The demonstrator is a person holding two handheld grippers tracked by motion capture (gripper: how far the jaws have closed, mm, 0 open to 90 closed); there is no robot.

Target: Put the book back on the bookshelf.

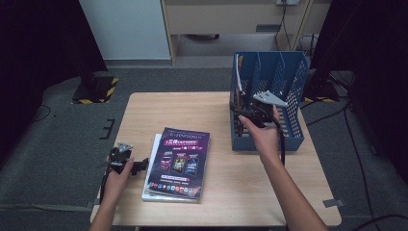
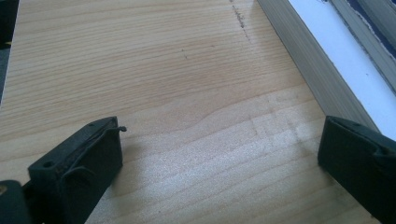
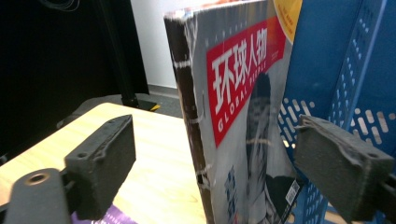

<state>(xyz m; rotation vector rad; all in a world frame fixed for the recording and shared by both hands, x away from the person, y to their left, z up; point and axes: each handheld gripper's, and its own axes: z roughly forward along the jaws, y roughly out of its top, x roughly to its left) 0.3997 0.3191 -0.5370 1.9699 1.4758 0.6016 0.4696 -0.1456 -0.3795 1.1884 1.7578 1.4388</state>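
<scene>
Both right gripper [image 3: 212,172] fingers [image 3: 100,161] flank upright magazine [image 3: 238,116], untouched, in blue rack [image 3: 345,70]

From above my near side of the light wooden table [image 1: 226,173], the high view faces forward and down, taking in the whole top and the grey floor beyond. My left gripper view sits low and close over the tabletop, facing the page edges of the stacked white books [image 2: 327,70] that the high view shows near left. My right gripper view looks level, close up at a red-titled magazine [image 3: 243,116] standing in the blue perforated plastic rack [image 3: 345,60]; the high view shares that rack at far right.
</scene>
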